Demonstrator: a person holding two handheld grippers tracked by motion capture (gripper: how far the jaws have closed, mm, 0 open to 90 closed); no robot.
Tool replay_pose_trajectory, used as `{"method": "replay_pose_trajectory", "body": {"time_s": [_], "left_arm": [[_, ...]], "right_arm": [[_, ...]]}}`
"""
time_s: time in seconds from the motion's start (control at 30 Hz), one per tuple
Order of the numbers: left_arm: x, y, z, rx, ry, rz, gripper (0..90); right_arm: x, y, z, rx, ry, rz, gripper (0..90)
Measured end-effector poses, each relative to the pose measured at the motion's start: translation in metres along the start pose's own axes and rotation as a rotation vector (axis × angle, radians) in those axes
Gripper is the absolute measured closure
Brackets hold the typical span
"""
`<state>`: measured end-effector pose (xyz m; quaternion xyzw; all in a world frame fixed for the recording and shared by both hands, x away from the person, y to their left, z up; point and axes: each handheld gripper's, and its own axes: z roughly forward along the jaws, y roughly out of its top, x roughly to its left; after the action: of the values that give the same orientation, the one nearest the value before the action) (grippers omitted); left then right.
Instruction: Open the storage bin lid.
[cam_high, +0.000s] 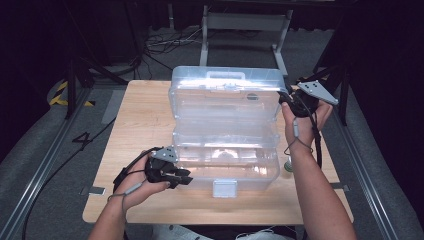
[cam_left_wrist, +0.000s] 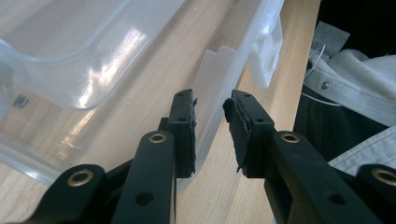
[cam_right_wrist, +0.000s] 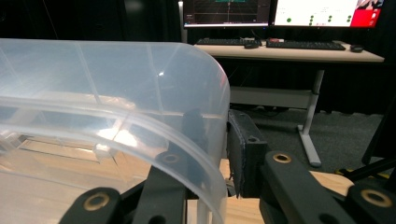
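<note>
Wooden table (cam_high: 140, 120); monitors (cam_right_wrist: 280, 11), keyboards (cam_right_wrist: 299, 44) behind.

A light wooden table (cam_high: 140, 125) carried the work, its grain running plain across the top. A clear plastic storage box (cam_high: 225, 170) stood directly on it near the middle, lid raised at the far side. Just beside the box's right end, a small round object (cam_high: 288, 167) lay on the wood, too small to identify.
</note>
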<state>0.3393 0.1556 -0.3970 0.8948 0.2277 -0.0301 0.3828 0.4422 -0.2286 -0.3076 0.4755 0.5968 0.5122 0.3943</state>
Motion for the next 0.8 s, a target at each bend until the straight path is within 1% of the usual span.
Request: {"method": "replay_pose_trajectory", "body": {"time_s": [0.03,0.07,0.1,0.13,0.2,0.3,0.43,0.53,0.57,0.8], "left_arm": [[0.000,0.000,0.002,0.005,-0.001,0.013,70.8],[0.000,0.000,0.002,0.005,-0.001,0.013,70.3],[0.000,0.000,0.008,0.056,0.025,0.035,70.3],[0.000,0.000,0.013,0.058,0.036,0.055,69.5],[-0.001,0.002,0.017,0.080,0.039,0.063,72.3],[-0.002,0.002,0.018,0.083,0.040,0.065,73.0],[0.000,0.002,0.019,0.077,0.027,0.062,73.6],[0.000,0.001,0.019,0.071,0.023,0.064,73.8],[0.000,0.001,0.020,0.071,0.023,0.067,74.0],[0.001,0.000,0.022,0.069,0.021,0.070,74.0]], "right_arm": [[0.000,0.000,0.000,-0.002,-0.002,-0.003,76.9],[0.000,0.000,0.000,-0.002,-0.002,-0.003,76.9],[0.000,0.000,0.001,-0.005,-0.003,-0.003,77.0],[0.000,-0.001,0.001,-0.009,-0.002,-0.003,77.1],[0.000,-0.001,0.002,-0.015,-0.010,-0.004,77.5],[0.000,-0.002,0.002,-0.016,-0.010,-0.005,77.7],[-0.001,-0.002,0.004,-0.015,-0.013,-0.008,78.5],[-0.001,-0.002,0.006,-0.004,-0.017,-0.011,79.5],[-0.002,-0.002,0.008,0.007,-0.021,-0.014,80.6],[-0.002,0.000,0.014,0.031,-0.033,-0.021,81.9]]}}
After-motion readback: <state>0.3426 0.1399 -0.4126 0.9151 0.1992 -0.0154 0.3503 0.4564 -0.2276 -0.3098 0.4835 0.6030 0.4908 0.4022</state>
